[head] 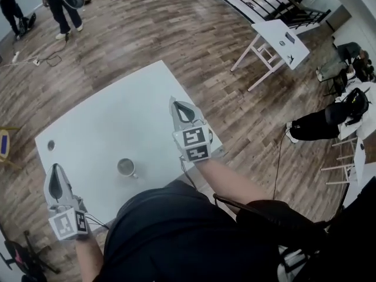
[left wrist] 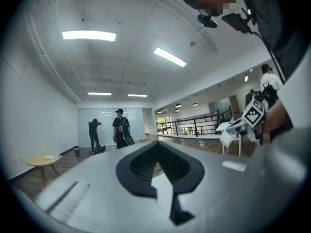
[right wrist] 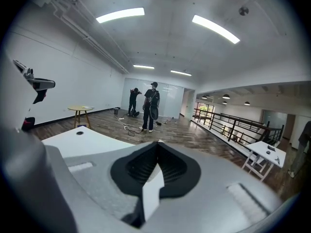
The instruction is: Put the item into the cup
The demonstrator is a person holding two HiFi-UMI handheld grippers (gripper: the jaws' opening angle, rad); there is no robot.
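— How do the jaws stand?
— Left gripper [left wrist: 156, 143]: pressed together, nothing between them. Right gripper [right wrist: 158, 143]: the same, empty, over the table's right corner.
— And the mug?
— The mug [head: 126, 167] is upright on the white table [head: 117, 107], close to its near edge, between both grippers. I can't make out the item.

The cup [head: 125, 168] stands on the bench [head: 123, 107], close to its near edge. The left gripper [head: 56, 176] is left of the cup, off the bench's near corner. The right gripper [head: 178, 107] is right of the cup and farther back, over the bench's right edge. A smaller table [head: 283, 40] stands well beyond the cup, to the right.
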